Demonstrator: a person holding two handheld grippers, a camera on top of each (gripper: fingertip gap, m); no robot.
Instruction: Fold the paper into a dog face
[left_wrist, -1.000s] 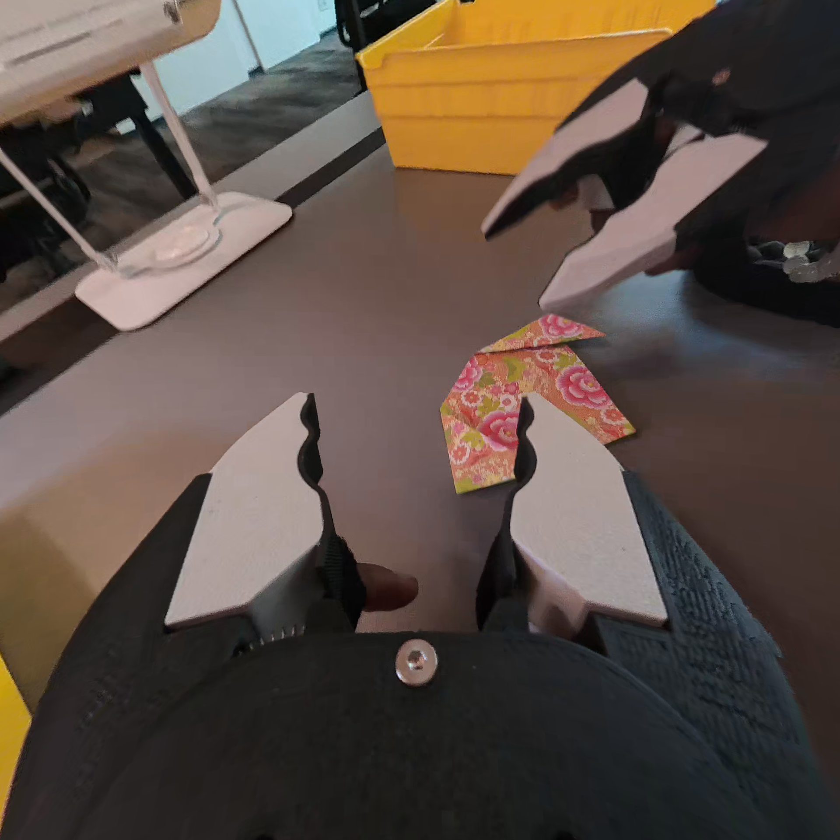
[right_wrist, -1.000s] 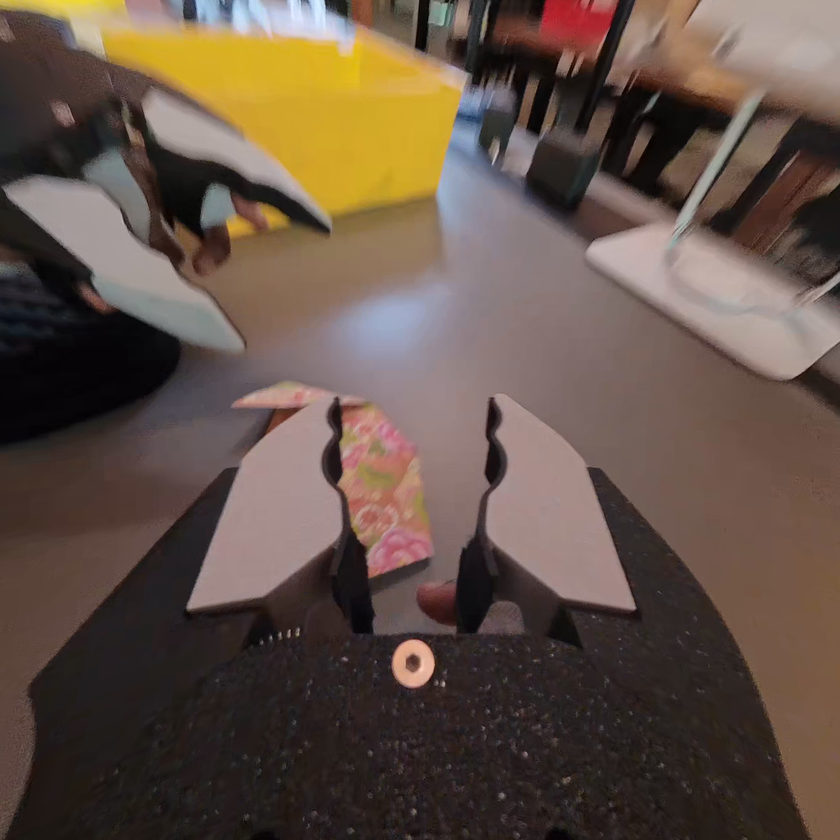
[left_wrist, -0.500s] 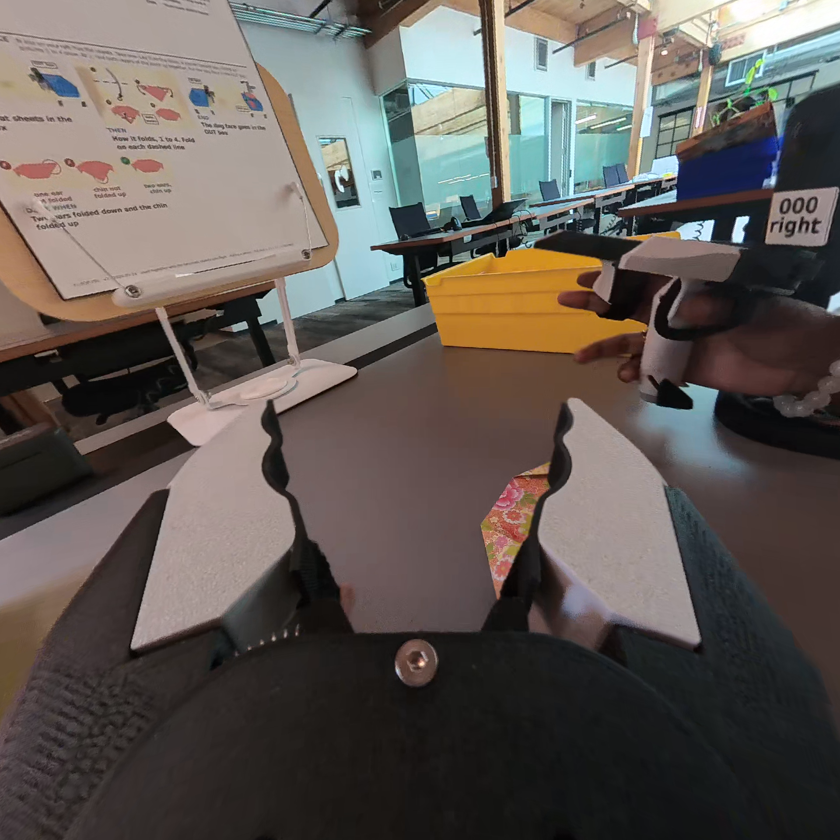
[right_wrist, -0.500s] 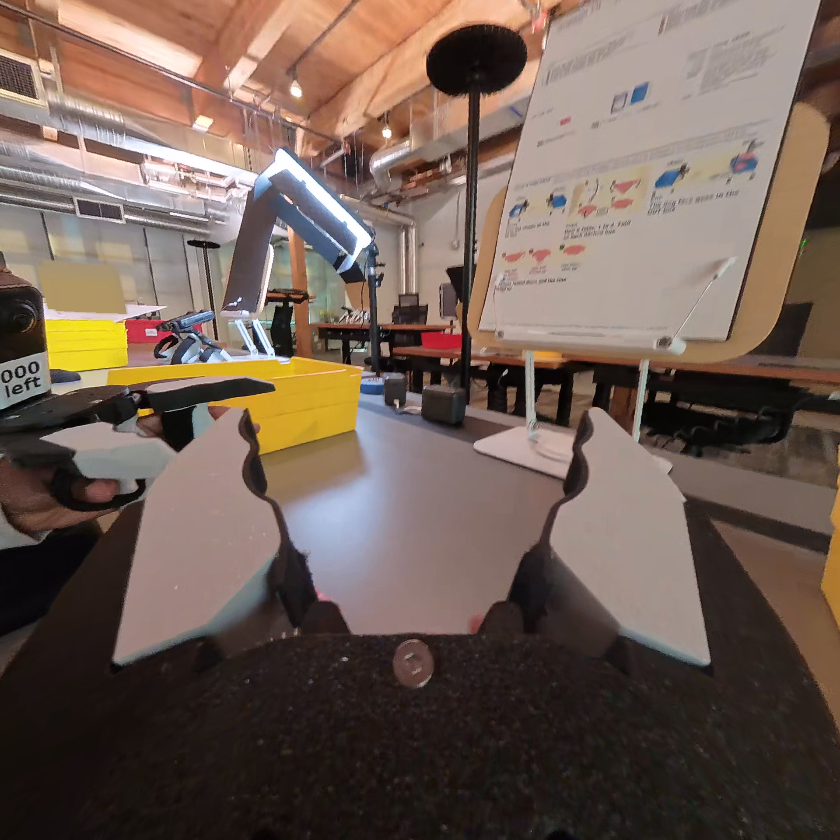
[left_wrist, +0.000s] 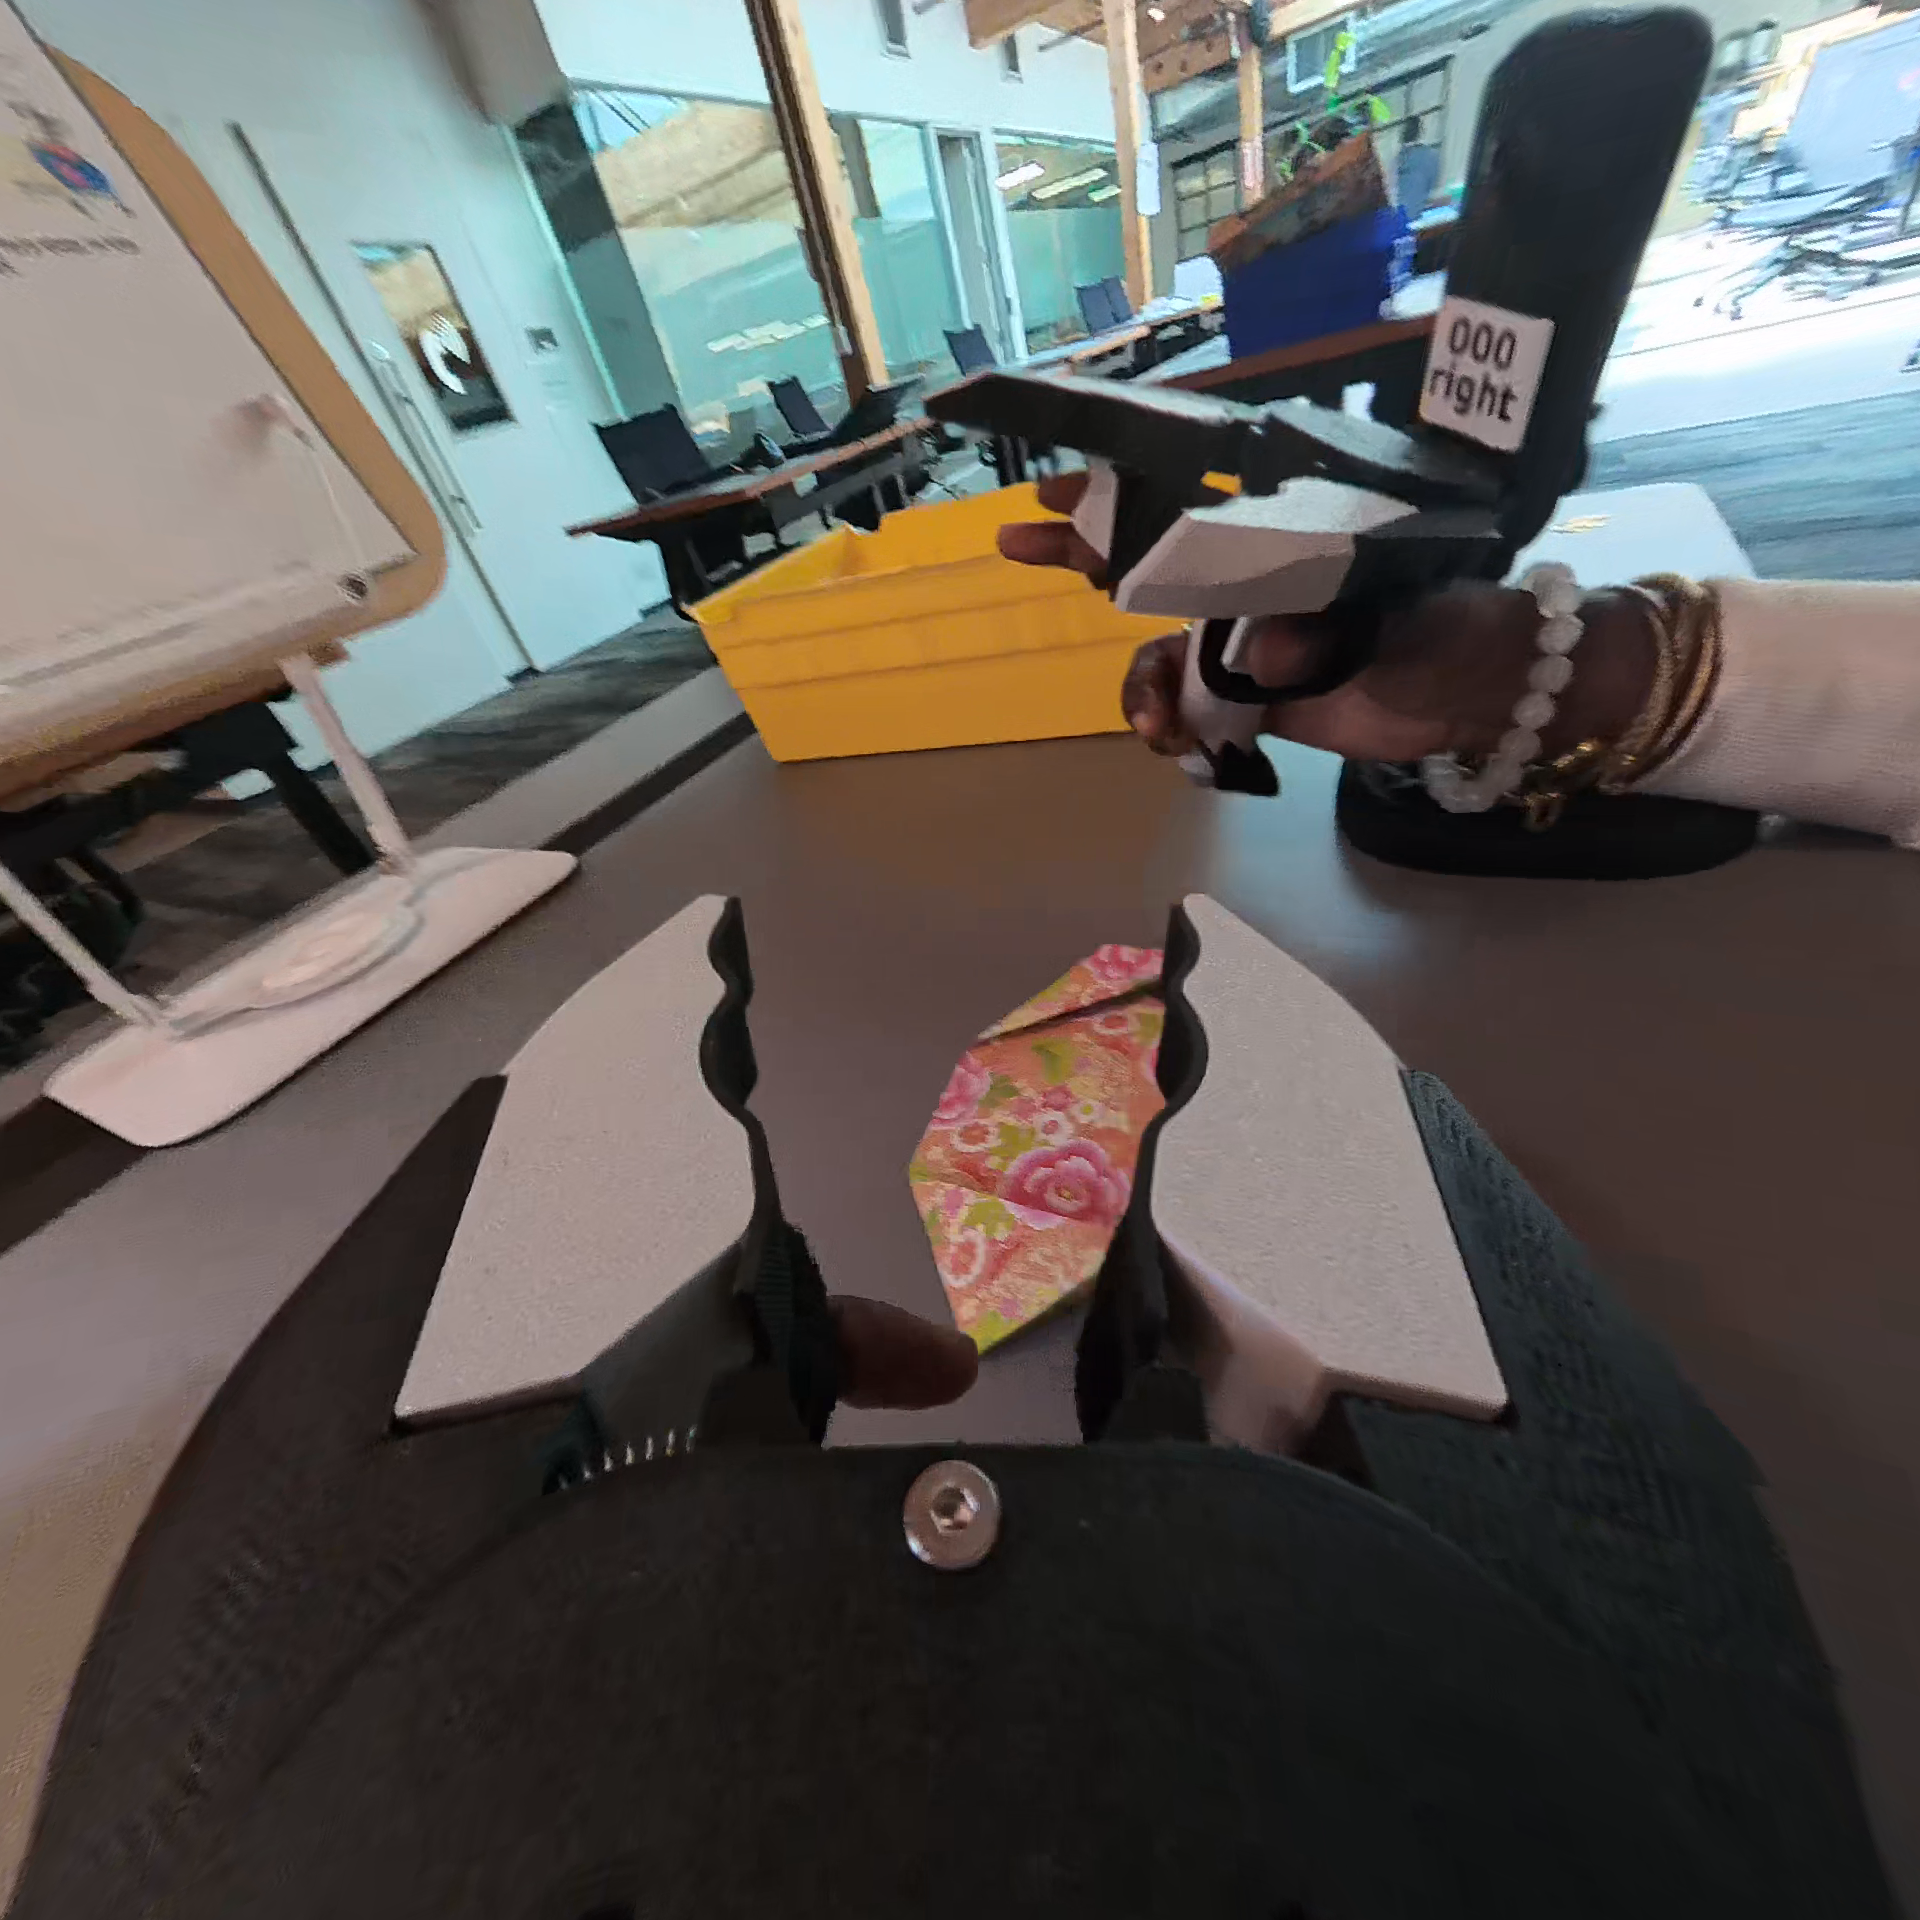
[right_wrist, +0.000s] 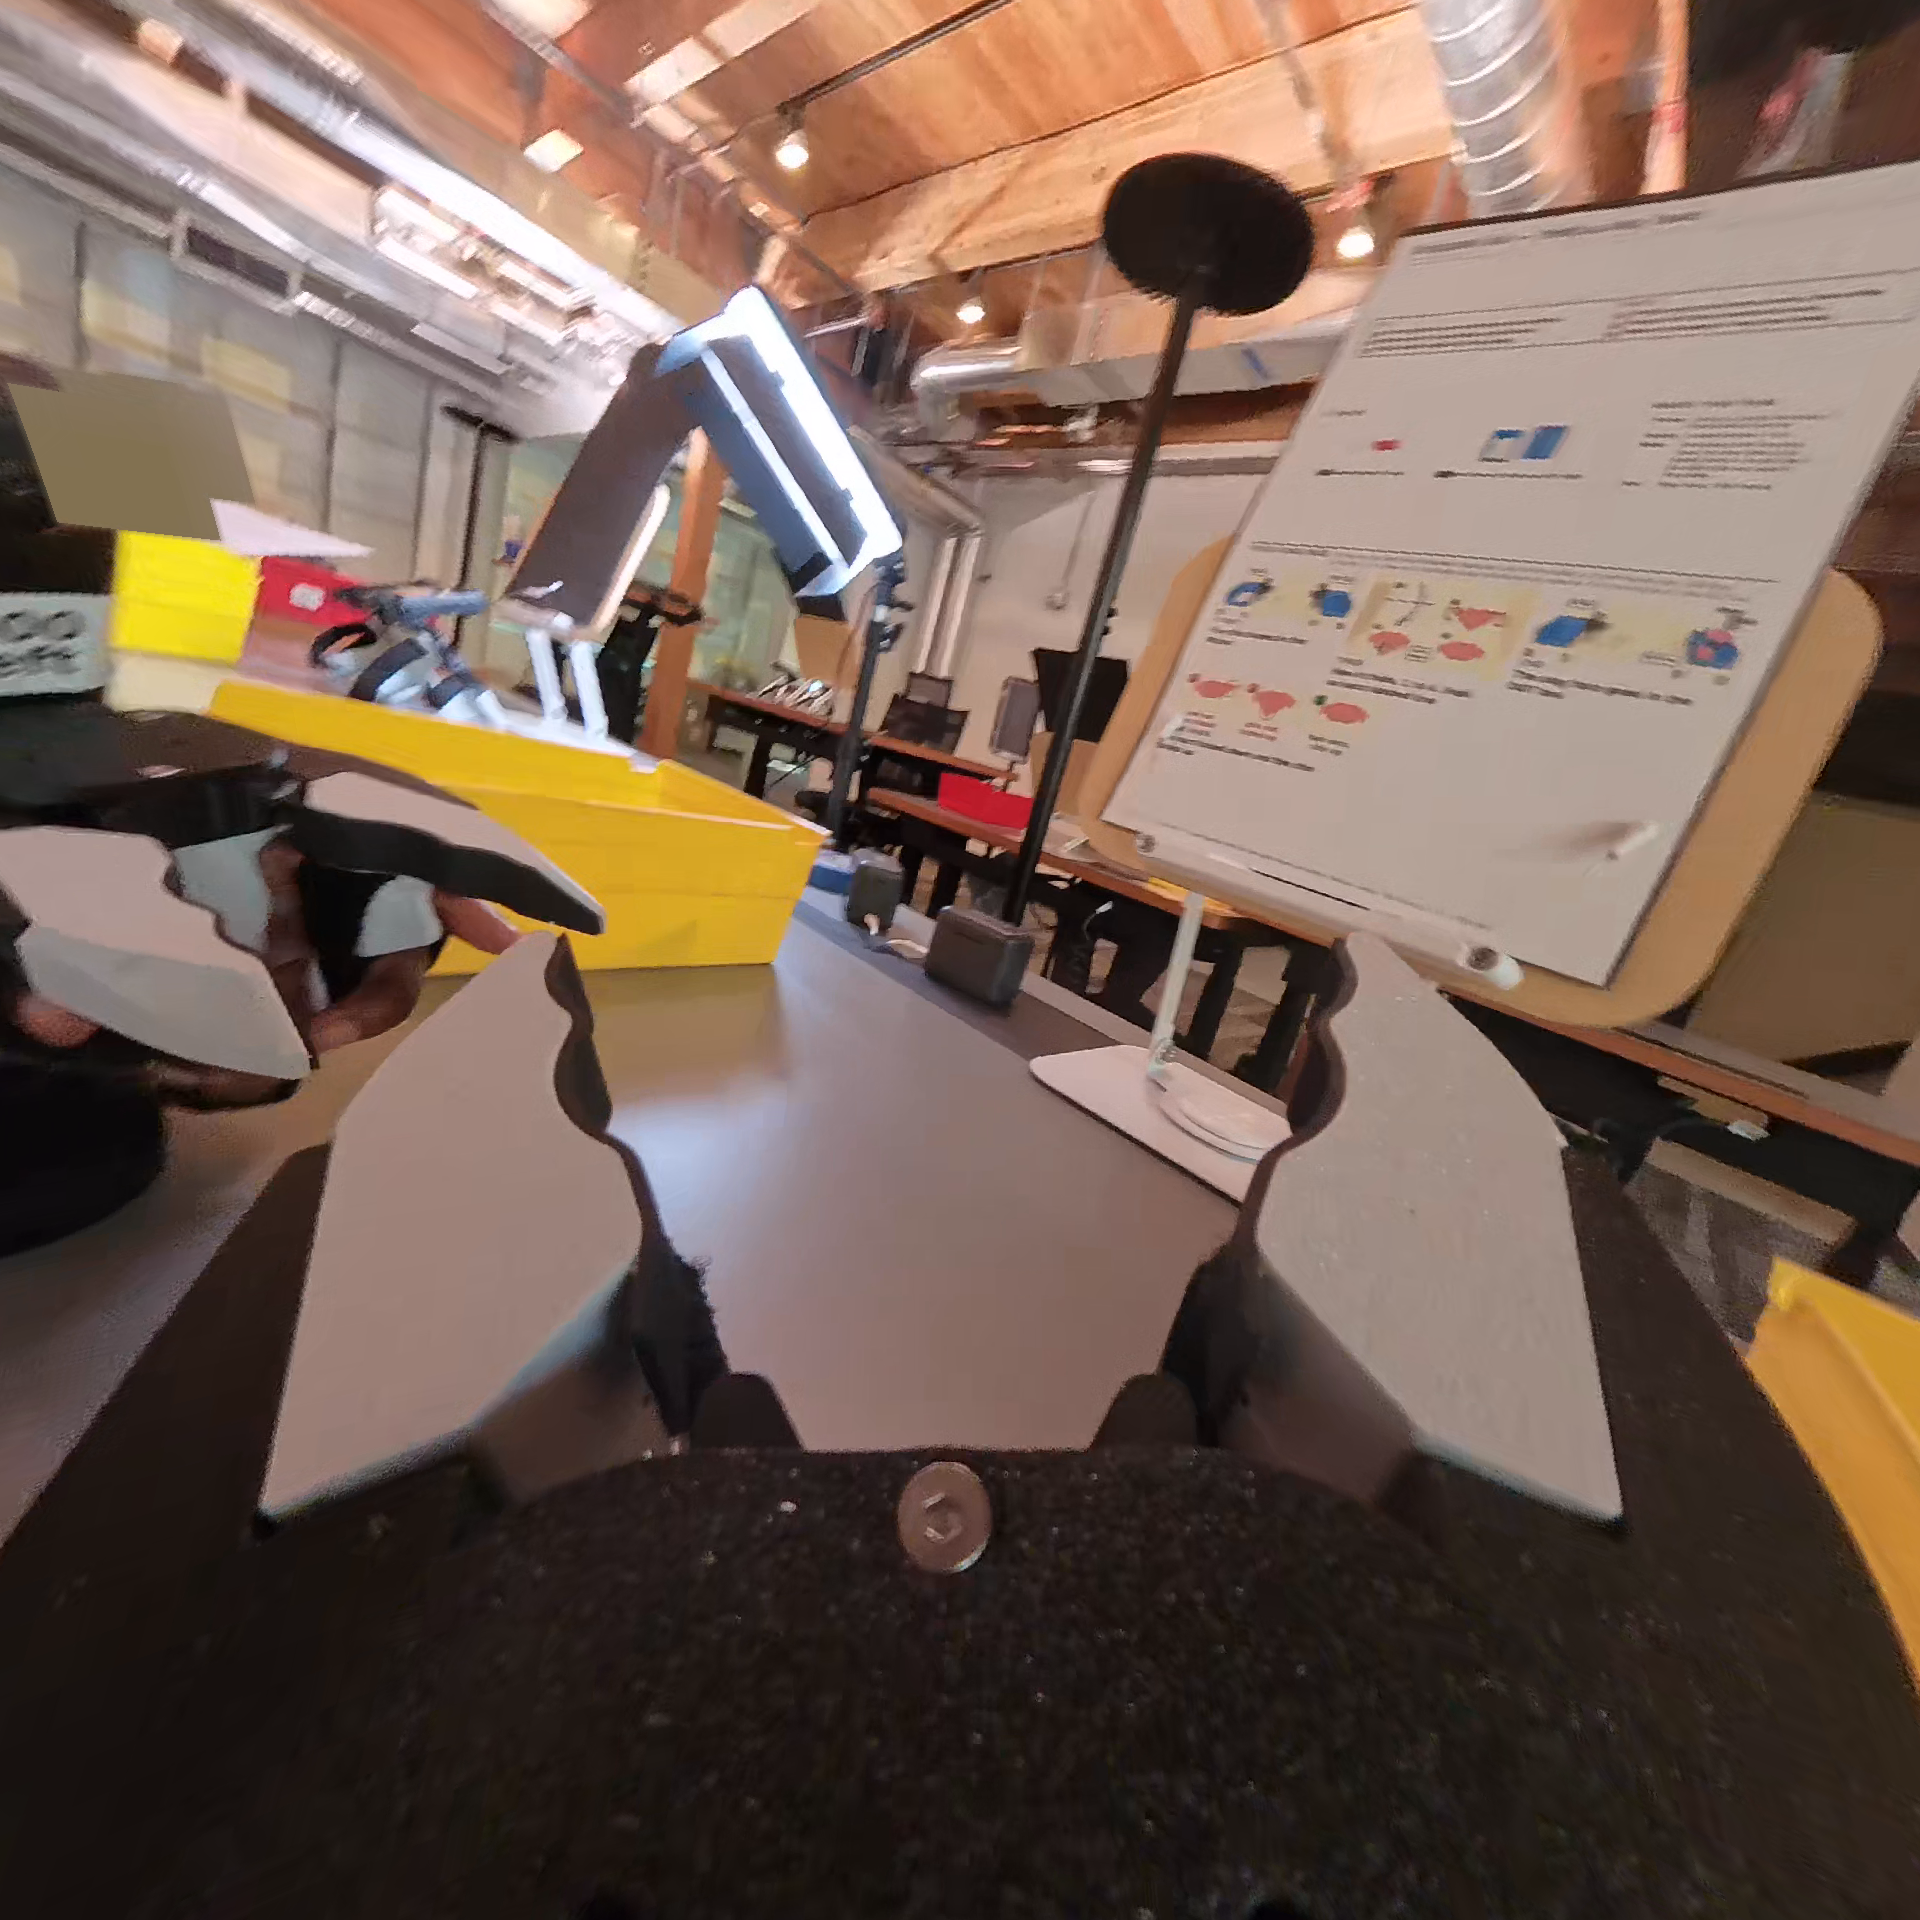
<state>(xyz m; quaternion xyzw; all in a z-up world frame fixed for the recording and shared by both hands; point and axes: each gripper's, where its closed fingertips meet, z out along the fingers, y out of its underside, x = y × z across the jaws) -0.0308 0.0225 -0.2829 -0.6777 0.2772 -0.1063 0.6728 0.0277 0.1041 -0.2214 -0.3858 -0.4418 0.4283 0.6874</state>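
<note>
Your left gripper (left_wrist: 956, 940) hovers low with fingers (left_wrist: 613, 1143) spread, empty; the folded paper (left_wrist: 1029, 1143) lies flat on the bench (left_wrist: 1558, 1039) beneath them. Your right gripper (right_wrist: 951, 987), raised well apart, is spread too, holding nothing.

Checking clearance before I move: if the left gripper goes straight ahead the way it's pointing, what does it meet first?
Probably the folded floral paper, lying on the table between the open left gripper fingers. Depth is unclear; it may pass above it.
</note>
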